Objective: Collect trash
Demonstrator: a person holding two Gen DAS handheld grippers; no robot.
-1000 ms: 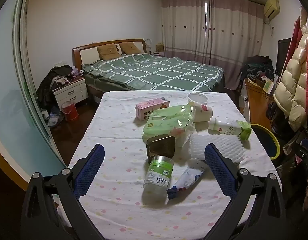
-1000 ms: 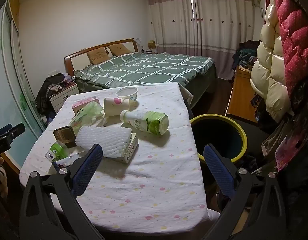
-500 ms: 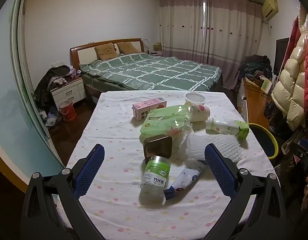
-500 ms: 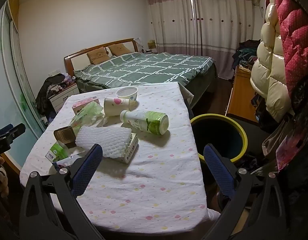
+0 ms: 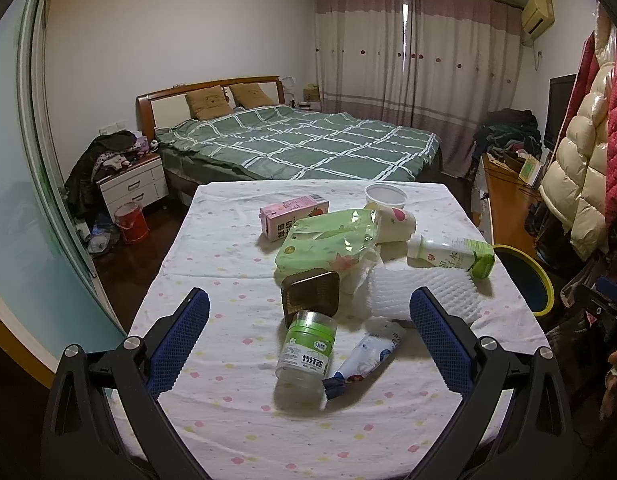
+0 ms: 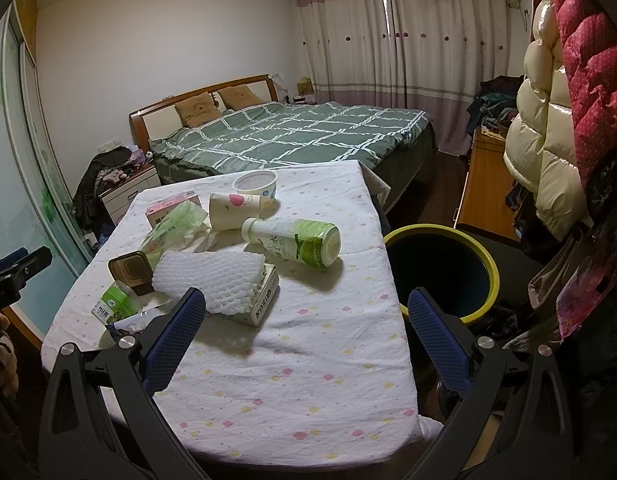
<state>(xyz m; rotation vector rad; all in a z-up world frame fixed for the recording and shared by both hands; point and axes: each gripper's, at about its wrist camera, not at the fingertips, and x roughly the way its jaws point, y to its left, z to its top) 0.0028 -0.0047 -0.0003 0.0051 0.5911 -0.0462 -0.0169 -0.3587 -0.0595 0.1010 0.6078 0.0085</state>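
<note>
Trash lies on a table with a dotted white cloth point(image 5: 212, 264). In the left wrist view: a green-lidded jar point(image 5: 306, 350), a blue-white wrapper point(image 5: 368, 358), a brown tin point(image 5: 312, 298), a green bag point(image 5: 328, 240), a pink carton point(image 5: 294, 216), white foam netting point(image 5: 424, 296), a green-white bottle point(image 5: 452, 256), a paper cup point(image 5: 396, 224) and a white bowl point(image 5: 386, 198). My left gripper point(image 5: 308, 336) is open above the jar. My right gripper point(image 6: 306, 330) is open and empty over the table's near right, with the bottle point(image 6: 296, 240), the netting point(image 6: 212, 278) and a box point(image 6: 260, 300) ahead.
A dark bin with a yellow rim point(image 6: 440, 272) stands on the floor right of the table, also in the left wrist view point(image 5: 524, 280). A green bed point(image 5: 300, 144) lies behind. Coats point(image 6: 556, 120) hang at the right. A nightstand point(image 5: 132, 184) and red bucket point(image 5: 130, 222) stand left.
The left gripper has drifted slightly, so the table items sit a little lower and more to the left in its view. The right gripper has hardly moved. Both stay open.
</note>
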